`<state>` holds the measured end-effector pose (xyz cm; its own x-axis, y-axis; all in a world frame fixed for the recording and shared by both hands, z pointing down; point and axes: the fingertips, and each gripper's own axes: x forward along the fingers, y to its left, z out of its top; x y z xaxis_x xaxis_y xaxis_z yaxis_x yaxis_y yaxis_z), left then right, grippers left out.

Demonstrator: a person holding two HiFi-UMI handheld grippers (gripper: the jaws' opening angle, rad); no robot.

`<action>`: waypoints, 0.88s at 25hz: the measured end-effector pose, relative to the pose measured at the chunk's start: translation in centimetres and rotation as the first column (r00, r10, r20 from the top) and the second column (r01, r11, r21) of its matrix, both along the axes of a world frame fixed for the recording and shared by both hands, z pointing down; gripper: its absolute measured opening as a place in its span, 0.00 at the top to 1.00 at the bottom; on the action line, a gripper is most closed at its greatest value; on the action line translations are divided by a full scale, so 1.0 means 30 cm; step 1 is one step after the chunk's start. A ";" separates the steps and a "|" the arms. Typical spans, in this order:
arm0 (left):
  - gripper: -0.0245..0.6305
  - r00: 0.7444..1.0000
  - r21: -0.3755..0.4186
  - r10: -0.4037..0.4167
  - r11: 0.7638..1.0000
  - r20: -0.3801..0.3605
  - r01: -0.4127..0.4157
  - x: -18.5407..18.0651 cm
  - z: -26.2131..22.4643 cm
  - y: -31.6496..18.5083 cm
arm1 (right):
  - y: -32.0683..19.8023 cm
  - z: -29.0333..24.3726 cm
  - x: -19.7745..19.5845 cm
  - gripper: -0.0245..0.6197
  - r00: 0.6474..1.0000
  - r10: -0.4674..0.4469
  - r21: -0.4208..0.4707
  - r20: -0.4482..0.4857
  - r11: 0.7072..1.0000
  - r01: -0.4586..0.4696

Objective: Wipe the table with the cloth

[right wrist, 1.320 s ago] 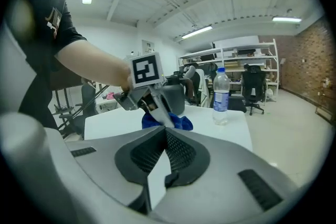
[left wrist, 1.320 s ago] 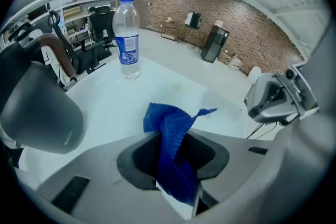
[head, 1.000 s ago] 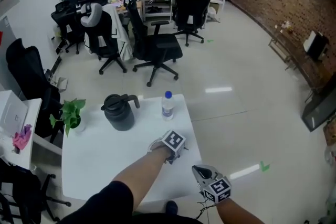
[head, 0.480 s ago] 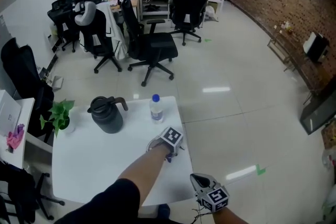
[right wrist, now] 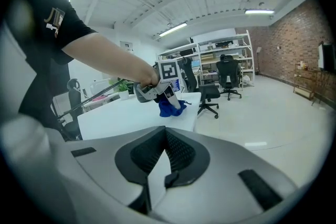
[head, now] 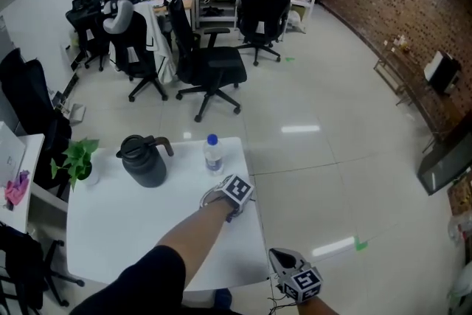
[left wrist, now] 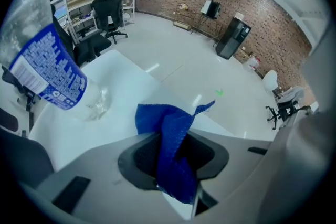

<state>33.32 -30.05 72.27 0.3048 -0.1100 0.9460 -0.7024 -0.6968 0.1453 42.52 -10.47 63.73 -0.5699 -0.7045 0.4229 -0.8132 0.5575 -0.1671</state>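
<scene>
My left gripper [head: 232, 209] points steeply down at the white table [head: 133, 225], close to its right edge. It is shut on a blue cloth [left wrist: 173, 139], which bunches up between the jaws and hangs onto the tabletop. In the right gripper view the same cloth [right wrist: 170, 108] shows under the left gripper [right wrist: 169, 99]. My right gripper [head: 276, 256] hangs off the table past its near right corner, over the floor. Its jaws [right wrist: 164, 136] are shut with nothing between them.
A clear water bottle [head: 212, 155] with a blue label [left wrist: 44, 68] stands just beyond the left gripper. A black jug [head: 141, 160] stands at the table's far left, and a potted plant [head: 74, 158] beside it. Office chairs [head: 210, 63] stand on the floor beyond.
The left gripper has slid the cloth across the table, away from me and toward the right edge, closer to the bottle. Its grip on the cloth is unchanged.
</scene>
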 end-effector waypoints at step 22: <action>0.80 0.997 0.053 -0.008 0.999 -0.073 0.012 0.085 0.036 -0.057 | 0.010 -0.008 0.084 0.94 0.999 0.052 0.010 -0.010 0.999 -0.052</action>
<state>35.87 -31.74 73.35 0.3710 -0.1634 0.9141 -0.6986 -0.6977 0.1588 45.03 -10.17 63.48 -0.5281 -0.7373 0.4214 -0.8428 0.5157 -0.1538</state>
